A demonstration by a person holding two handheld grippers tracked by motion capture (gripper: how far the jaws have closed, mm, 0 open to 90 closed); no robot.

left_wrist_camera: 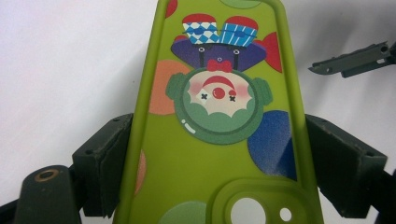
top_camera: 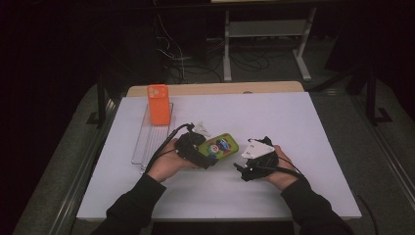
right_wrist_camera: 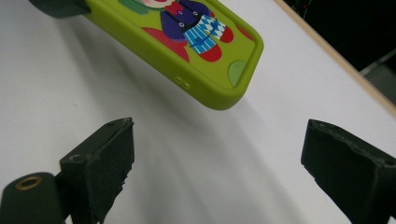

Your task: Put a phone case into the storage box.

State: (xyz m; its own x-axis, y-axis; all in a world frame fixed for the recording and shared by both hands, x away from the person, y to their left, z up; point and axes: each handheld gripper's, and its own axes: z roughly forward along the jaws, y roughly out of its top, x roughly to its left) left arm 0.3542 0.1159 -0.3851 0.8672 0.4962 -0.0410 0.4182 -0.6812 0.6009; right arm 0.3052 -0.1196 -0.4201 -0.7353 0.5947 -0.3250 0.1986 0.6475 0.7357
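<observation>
A lime-green phone case (top_camera: 220, 145) printed with a cartoon clown hangs just above the white table (top_camera: 293, 117), near its middle. My left gripper (top_camera: 209, 155) is shut on it. In the left gripper view both jaws press the long sides of the case (left_wrist_camera: 219, 154) at its camera-hole end, around the left gripper (left_wrist_camera: 219, 123). My right gripper (top_camera: 241, 172) sits to the right of the case, its tips pointing left. In the right gripper view the right gripper (right_wrist_camera: 219, 126) stands open with bare table between its jaws. The free end of the case (right_wrist_camera: 187, 32) floats beyond them and casts a shadow.
An orange phone case (top_camera: 158, 104) stands upright in a clear slotted rack (top_camera: 147, 142) at the table's back left. A wooden strip (top_camera: 220, 88) runs along the far edge. Dark floor, cables and a white frame lie beyond.
</observation>
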